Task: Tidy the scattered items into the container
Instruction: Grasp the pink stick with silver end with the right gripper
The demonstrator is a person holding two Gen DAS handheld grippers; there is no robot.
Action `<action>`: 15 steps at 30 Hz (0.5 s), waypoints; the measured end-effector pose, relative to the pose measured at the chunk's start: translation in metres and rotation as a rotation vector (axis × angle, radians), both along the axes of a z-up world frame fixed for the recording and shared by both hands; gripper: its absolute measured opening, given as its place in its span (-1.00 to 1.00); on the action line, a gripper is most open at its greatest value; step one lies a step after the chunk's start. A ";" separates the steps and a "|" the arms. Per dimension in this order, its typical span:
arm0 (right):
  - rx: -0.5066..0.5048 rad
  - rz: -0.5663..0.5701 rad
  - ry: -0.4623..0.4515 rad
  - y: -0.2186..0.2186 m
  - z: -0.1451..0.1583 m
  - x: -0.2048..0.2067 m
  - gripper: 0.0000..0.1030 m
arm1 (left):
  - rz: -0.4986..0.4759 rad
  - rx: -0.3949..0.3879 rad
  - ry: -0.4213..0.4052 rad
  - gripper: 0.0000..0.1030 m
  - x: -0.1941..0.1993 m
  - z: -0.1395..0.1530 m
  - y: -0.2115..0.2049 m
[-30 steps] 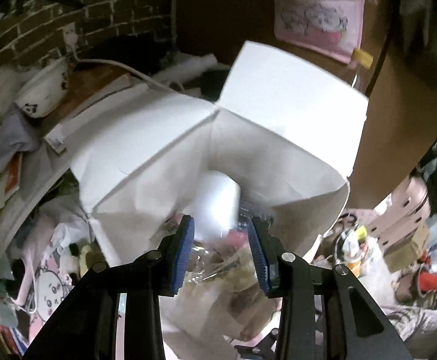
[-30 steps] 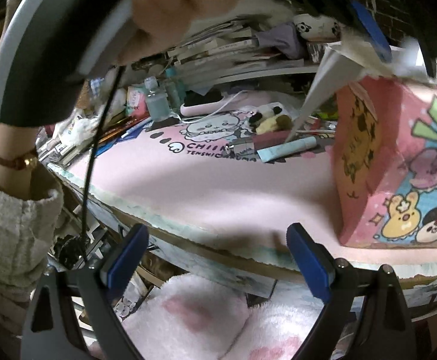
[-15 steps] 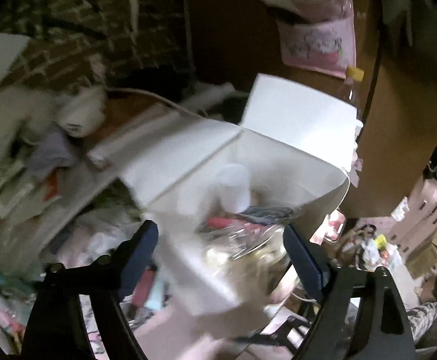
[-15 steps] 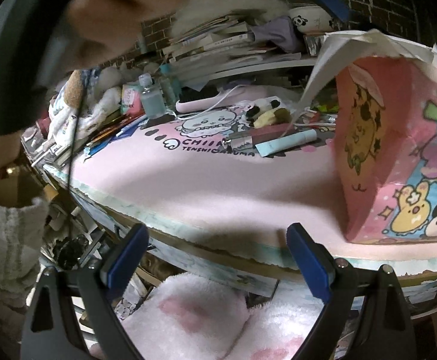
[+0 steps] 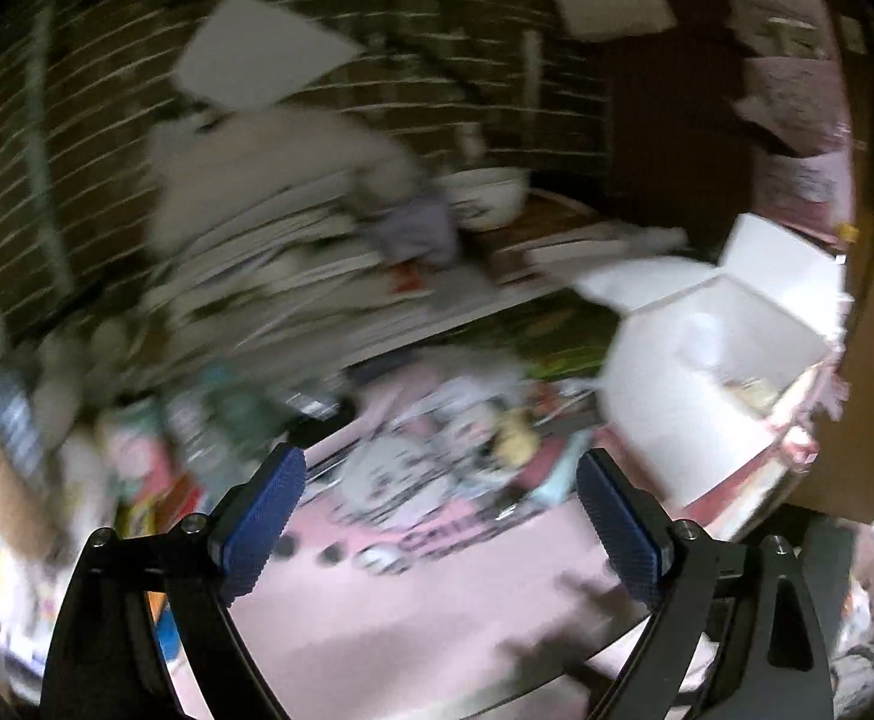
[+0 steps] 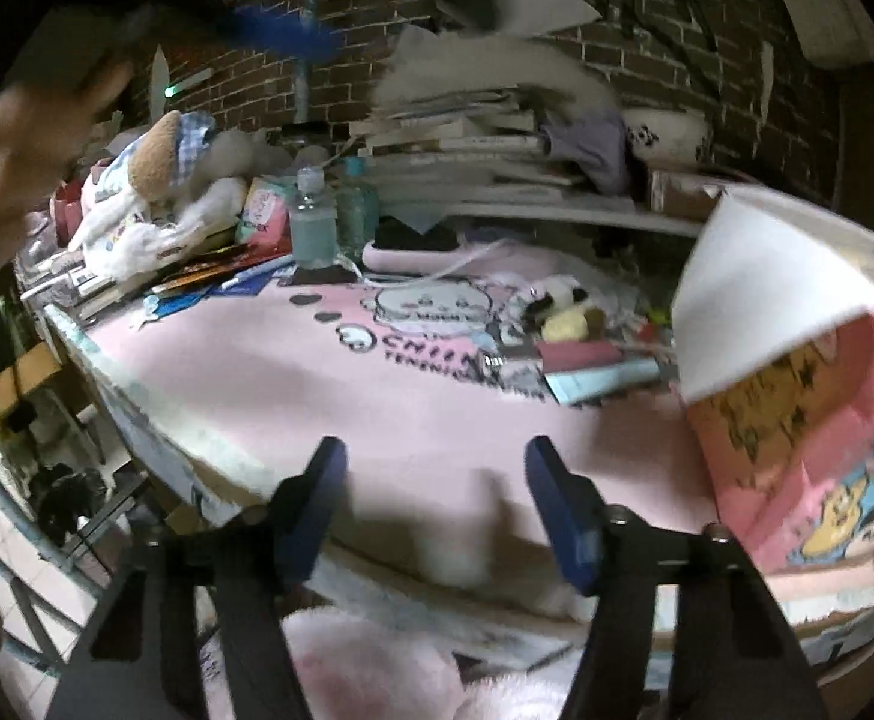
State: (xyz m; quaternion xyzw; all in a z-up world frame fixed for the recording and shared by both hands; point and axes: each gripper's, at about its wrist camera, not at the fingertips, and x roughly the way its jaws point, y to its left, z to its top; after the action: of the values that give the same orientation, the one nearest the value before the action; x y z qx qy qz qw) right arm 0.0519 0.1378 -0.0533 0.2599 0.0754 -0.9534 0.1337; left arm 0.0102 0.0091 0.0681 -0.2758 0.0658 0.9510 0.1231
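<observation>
Already the box (image 5: 713, 372) holds some things, though which is blurred. Left of the box, a tube (image 6: 608, 377), a red case (image 6: 581, 354) and small plush toys (image 6: 563, 312) lie on the tabletop (image 6: 317, 384). The left claw (image 5: 440, 516) is opening, empty; the right claw (image 6: 437, 504) is closing on nothing. Bare mat lies left of the box, toward the near edge.

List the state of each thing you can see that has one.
Box: upright, flaps open.
Left gripper: empty, jaws opening wide.
Right gripper: empty, jaws closing.
Clear bottle: upright, capped.
Blue tube: lying flat on the mat.
</observation>
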 end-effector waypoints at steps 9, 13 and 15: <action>-0.007 -0.148 -0.036 -0.019 0.002 -0.047 0.00 | 0.090 0.056 -0.110 0.76 0.002 -0.056 -0.048; 0.008 -0.235 -0.062 -0.023 0.001 -0.071 0.00 | 0.082 0.071 -0.113 0.76 0.004 -0.064 -0.054; 0.015 -0.278 -0.072 -0.022 0.000 -0.083 0.00 | 0.076 0.067 -0.109 0.76 0.005 -0.065 -0.054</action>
State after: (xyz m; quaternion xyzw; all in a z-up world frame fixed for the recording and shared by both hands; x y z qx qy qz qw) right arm -0.0306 0.1160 -0.0528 0.3027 0.0408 -0.9522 0.0009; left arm 0.0152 -0.0449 0.0032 -0.3250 0.0167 0.9403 0.0996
